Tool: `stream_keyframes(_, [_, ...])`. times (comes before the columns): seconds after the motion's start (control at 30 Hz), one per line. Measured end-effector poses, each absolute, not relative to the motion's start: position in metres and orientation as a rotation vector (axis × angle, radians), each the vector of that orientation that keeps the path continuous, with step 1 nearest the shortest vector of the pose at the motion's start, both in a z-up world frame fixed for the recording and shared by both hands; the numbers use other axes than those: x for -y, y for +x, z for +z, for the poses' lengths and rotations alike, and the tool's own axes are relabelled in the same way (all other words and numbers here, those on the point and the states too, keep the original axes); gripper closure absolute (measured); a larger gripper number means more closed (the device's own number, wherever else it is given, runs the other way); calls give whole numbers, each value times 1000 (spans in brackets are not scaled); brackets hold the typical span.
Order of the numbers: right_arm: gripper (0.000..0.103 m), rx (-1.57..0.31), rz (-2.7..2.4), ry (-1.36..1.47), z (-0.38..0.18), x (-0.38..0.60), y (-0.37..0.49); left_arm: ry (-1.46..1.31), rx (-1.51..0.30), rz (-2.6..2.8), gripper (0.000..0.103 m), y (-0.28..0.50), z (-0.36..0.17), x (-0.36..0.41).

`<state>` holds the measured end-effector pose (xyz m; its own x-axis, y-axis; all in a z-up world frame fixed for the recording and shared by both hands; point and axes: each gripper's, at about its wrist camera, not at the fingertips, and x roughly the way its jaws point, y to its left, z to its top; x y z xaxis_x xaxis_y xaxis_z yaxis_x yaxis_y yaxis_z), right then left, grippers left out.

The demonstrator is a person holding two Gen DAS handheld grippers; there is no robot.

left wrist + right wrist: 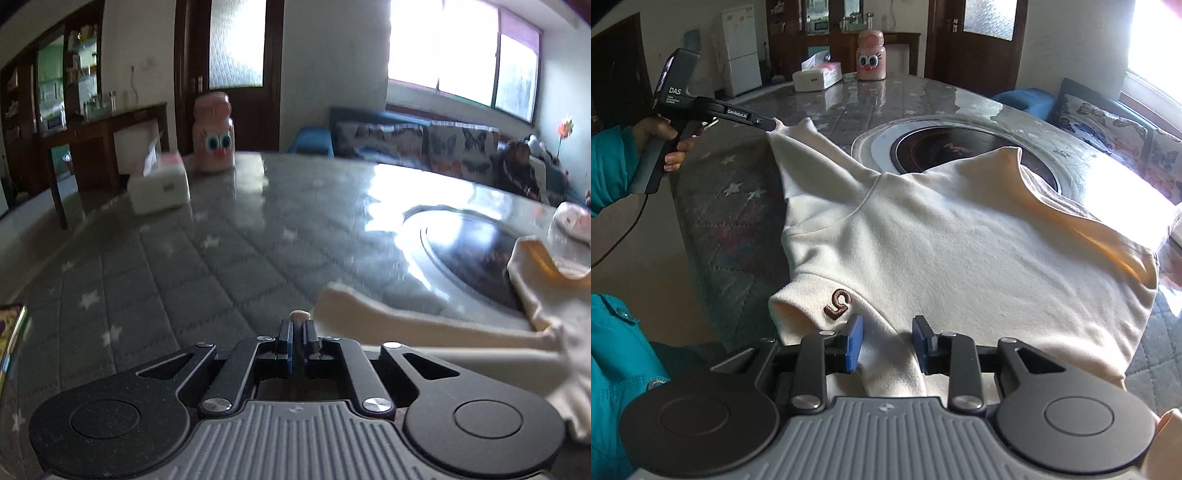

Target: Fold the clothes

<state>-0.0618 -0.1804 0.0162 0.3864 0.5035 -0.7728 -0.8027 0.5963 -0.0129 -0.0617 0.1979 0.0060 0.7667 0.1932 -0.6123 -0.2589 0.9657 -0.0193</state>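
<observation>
Right wrist view: cream fleece sweatshirt spread flat across the grey star-quilted table, brown embroidered letter near its cuff; right gripper jaws apart over it. Only here is left gripper seen pinching the sleeve end; left wrist view shows its jaws closed.

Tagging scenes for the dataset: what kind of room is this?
Most likely a home living and dining room. A sofa with patterned cushions sits under a window, a fridge stands by the far wall, and the cream sweater lies on a table with a quilted cover.
</observation>
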Motion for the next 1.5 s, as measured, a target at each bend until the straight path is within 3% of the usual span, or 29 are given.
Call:
stream_keyframes(0.3, [74,-744,962,-432,30,139,-50,-101,-615,154,91,-51,20,-185])
stream_keyframes(0.63, [73,-746,1083,-457,6,77,-43,2,-682,122,89,-20,-7,-166])
stream_keyframes(0.77, [72,-728,1168,-505,5,72,-62,46,-677,202,88,-27,-9,-172])
stream_keyframes(0.87, [73,-730,1173,-494,9,76,-63,16,-671,220,81,-33,-10,-180])
stream_keyframes(1.13, [73,-737,1047,-432,24,109,-47,46,-675,317,80,-34,-2,-180])
stream_keyframes(1.37, [71,-766,1098,-463,8,111,-68,-73,-589,68,81,-50,36,-127])
stream_keyframes(1.5, [71,-761,1072,-446,8,113,-67,-96,-620,-160,80,-55,27,-80])
